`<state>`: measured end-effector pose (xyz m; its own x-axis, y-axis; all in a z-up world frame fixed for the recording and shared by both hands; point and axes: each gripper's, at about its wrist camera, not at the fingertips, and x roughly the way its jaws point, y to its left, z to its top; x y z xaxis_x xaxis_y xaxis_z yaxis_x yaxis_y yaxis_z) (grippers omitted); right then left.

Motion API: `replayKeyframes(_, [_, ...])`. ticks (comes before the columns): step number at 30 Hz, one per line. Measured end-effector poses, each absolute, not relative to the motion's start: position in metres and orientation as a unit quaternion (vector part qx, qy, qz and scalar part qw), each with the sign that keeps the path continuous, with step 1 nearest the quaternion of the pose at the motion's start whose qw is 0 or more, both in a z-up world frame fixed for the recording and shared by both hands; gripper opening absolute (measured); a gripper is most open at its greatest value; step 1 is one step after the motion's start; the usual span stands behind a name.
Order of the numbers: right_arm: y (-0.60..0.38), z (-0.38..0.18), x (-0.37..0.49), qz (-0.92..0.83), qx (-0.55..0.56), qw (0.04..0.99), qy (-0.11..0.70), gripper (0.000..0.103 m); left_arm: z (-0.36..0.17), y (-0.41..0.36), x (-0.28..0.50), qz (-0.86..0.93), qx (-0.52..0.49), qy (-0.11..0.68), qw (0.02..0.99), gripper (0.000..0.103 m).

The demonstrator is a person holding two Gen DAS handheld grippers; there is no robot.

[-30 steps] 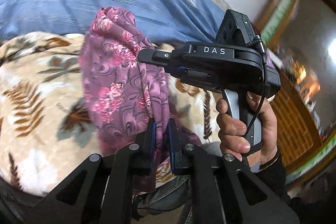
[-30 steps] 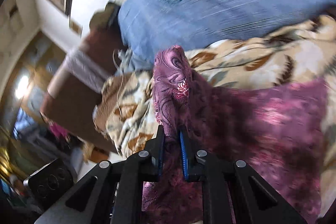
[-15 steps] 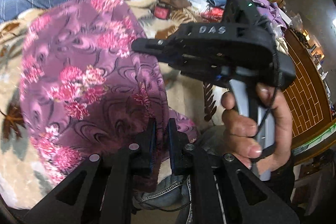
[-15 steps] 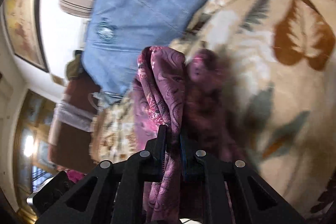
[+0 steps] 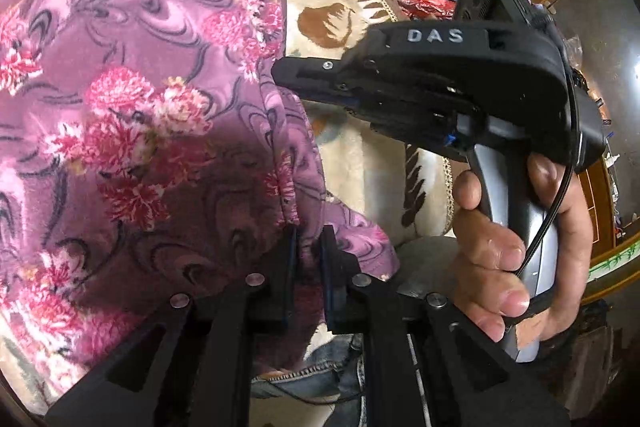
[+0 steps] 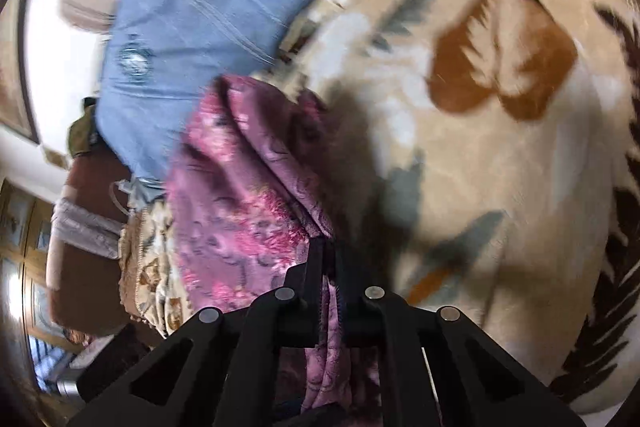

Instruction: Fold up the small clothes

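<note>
Right wrist view, right claw [image 6: 329, 247] clamped on purple floral garment [image 6: 248, 195]

One purple floral garment [image 5: 132, 115], two grippers: left gripper [image 5: 308, 239], right gripper [image 6: 329, 255]

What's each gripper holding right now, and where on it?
Both hold the purple floral garment. The left gripper pinches a bunched hem edge; the right gripper is clamped on a gathered fold of the same cloth above the leaf-print blanket.
</note>
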<state>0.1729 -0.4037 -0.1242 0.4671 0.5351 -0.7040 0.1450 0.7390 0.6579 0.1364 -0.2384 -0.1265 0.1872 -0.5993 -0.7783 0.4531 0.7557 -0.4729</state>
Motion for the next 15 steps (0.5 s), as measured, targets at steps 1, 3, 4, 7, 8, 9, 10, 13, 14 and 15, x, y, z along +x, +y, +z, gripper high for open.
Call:
replayKeyframes(1, [-0.402, -0.125, 0.175, 0.120, 0.331, 0.789, 0.504, 0.005, -0.126, -0.239, 0.135, -0.342, -0.066, 0.535, 0.770, 0.009])
replayKeyframes(3, [-0.398, -0.129, 0.178, 0.108, 0.312, 0.789, 0.518, 0.013, -0.124, -0.238, 0.129, -0.345, -0.063, 0.530, 0.772, 0.012])
replayKeyframes(4, [-0.397, -0.129, 0.179, 0.101, 0.303, 0.791, 0.523, 0.019, -0.122, -0.240, 0.129, -0.345, -0.060, 0.528, 0.774, 0.017])
replayKeyframes(7, [-0.399, -0.122, 0.174, 0.091, 0.295, 0.803, 0.511, 0.034, -0.107, -0.229, 0.116, -0.358, -0.067, 0.529, 0.767, 0.036])
replayKeyframes(8, [-0.401, -0.119, 0.172, 0.094, 0.299, 0.806, 0.502, 0.038, -0.099, -0.220, 0.110, -0.361, -0.074, 0.525, 0.767, 0.039])
replayKeyframes(9, [-0.402, -0.115, 0.168, 0.100, 0.304, 0.810, 0.491, 0.039, -0.092, -0.210, 0.105, -0.361, -0.081, 0.521, 0.769, 0.042])
replayKeyframes(10, [-0.403, -0.111, 0.166, 0.106, 0.307, 0.816, 0.479, 0.041, -0.084, -0.200, 0.102, -0.363, -0.087, 0.517, 0.770, 0.046])
replayKeyframes(13, [-0.403, -0.094, 0.159, 0.113, 0.300, 0.834, 0.449, 0.053, -0.060, -0.162, 0.099, -0.355, -0.118, 0.502, 0.780, 0.055])
replayKeyframes(14, [-0.401, -0.087, 0.157, 0.116, 0.293, 0.842, 0.439, 0.054, -0.054, -0.149, 0.101, -0.348, -0.132, 0.497, 0.784, 0.057])
replayKeyframes(15, [-0.397, -0.077, 0.155, 0.120, 0.280, 0.851, 0.427, 0.056, -0.048, -0.132, 0.107, -0.336, -0.151, 0.493, 0.788, 0.061])
